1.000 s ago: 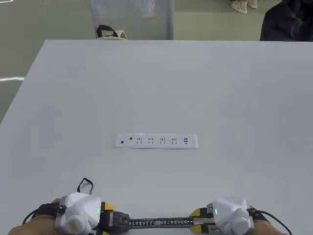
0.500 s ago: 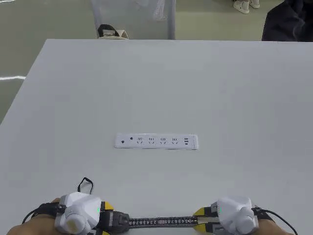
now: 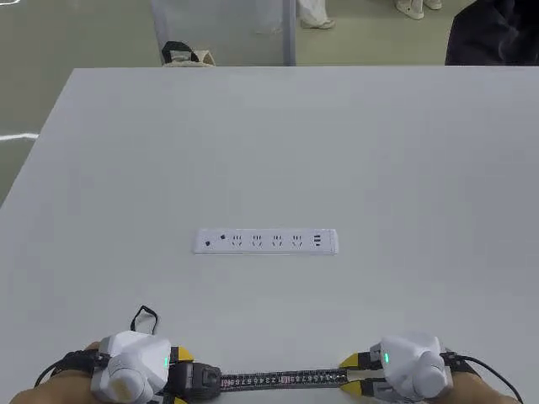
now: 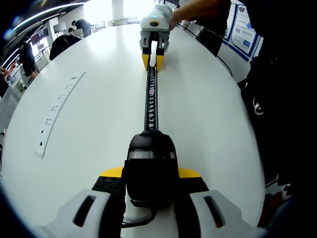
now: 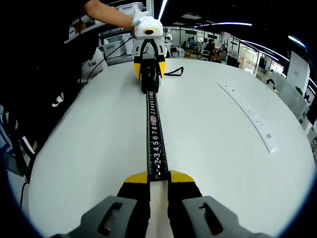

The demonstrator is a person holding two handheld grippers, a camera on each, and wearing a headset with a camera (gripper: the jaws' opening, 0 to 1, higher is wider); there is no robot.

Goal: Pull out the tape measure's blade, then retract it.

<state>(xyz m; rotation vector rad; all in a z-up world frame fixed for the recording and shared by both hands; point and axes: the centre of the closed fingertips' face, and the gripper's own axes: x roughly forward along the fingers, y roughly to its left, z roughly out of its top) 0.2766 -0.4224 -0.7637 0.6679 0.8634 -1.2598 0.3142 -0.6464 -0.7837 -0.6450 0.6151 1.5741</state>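
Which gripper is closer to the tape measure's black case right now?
Left. The left gripper is clamped on the case itself, jaws on either side of it. The right gripper is off at the other end of the pulled-out blade, pinching its tip.

My right gripper (image 3: 350,374) has shifted rightward, away from the tape measure's case (image 3: 195,380). The blade (image 3: 282,380) clamped between its jaws is drawn out longer, with more numbered markings exposed.
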